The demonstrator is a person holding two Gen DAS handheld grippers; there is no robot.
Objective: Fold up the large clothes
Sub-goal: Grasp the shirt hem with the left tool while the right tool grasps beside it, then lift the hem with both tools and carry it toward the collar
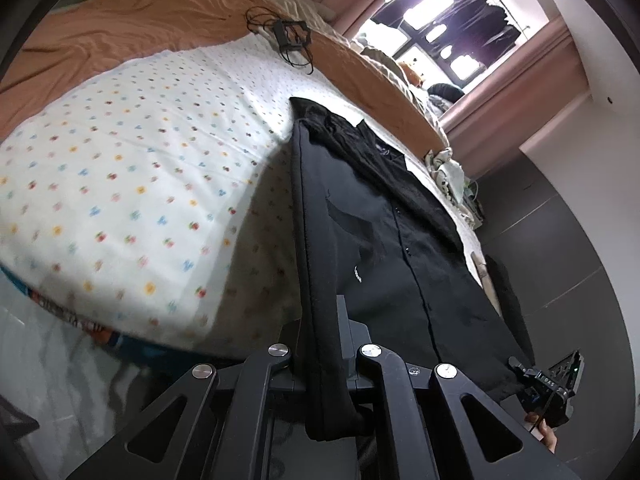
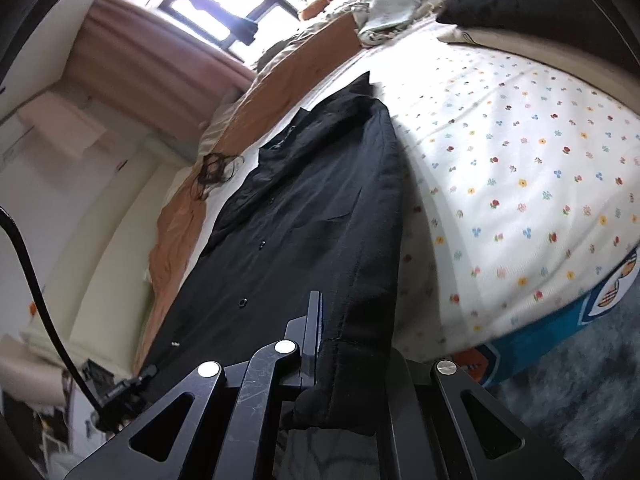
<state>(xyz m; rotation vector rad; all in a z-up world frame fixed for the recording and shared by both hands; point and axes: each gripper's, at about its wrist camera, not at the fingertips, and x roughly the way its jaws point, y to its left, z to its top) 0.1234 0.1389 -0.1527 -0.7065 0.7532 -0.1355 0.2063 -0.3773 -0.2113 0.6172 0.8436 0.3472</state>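
The black shirt [image 1: 400, 240] stretches away from both sets of jaws, its near hem lifted off the bed [image 1: 120, 168] and its far end, with the collar, lying on the flower-print sheet ahead. A row of dark buttons runs down its middle.

The left gripper [image 1: 320, 344] has its jaws pinched tight on the shirt's left edge, a thick folded seam of cloth passing straight between them and hanging down below. The right gripper [image 2: 336, 344] is likewise clamped on the shirt's opposite edge, cloth bunched between its jaws and drooping beneath. From the left jaws, the right gripper shows off to the right, at the far corner of the hem.

Beyond the shirt, an orange blanket [image 1: 120, 28] covers the far side of the bed, with a tangle of black cable [image 1: 284, 36] on it. Further ahead stands a bright window [image 1: 448, 28] framed by pink curtains [image 2: 152, 52].
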